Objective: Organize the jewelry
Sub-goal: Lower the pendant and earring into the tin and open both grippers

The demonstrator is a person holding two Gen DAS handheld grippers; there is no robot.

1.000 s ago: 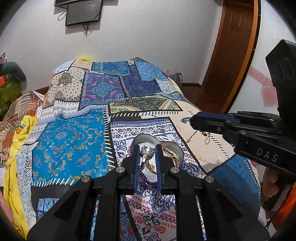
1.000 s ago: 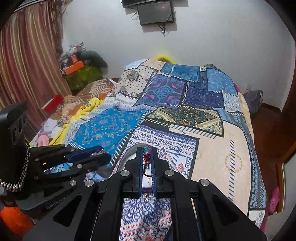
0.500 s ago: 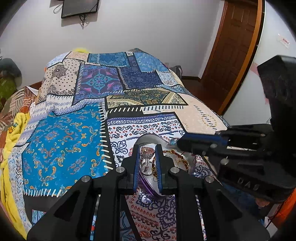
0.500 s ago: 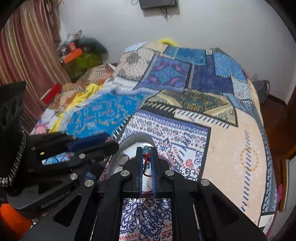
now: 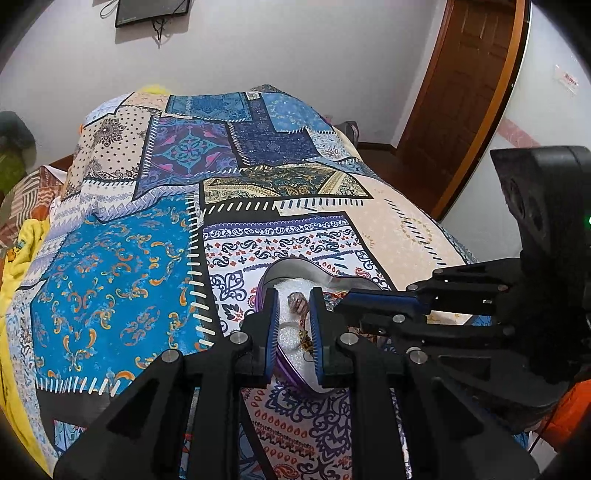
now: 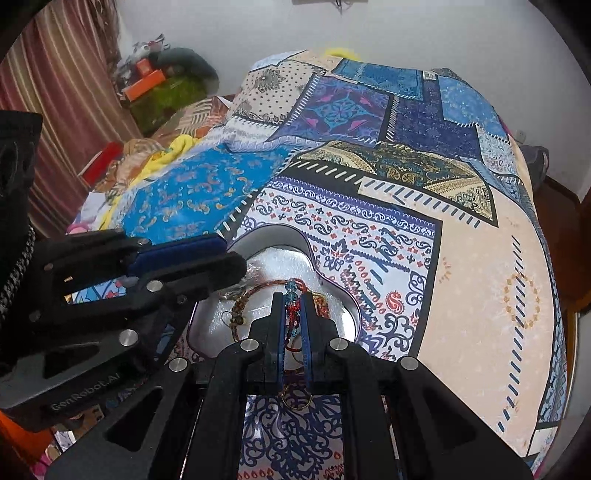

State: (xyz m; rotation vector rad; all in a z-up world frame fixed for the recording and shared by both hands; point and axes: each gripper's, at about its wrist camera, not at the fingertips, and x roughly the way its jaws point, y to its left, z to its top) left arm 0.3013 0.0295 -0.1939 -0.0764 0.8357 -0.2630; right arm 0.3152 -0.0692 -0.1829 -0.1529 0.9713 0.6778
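since both tongs hang over the tin (image 6: 347, 317), the right tongs (image 6: 293, 328) pinch a beaded earring (image 6: 293, 295) for dropping in; the left tongs (image 5: 293, 325) clamp a ring (image 5: 296, 300).

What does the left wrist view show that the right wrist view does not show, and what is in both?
Only the left wrist view: the wooden door and the wall screen. Only the right wrist view: the striped curtain and the beaded earring pinched in the right gripper. Both: the heart-shaped tin of jewelry on the patchwork bedspread, and the left gripper over it.
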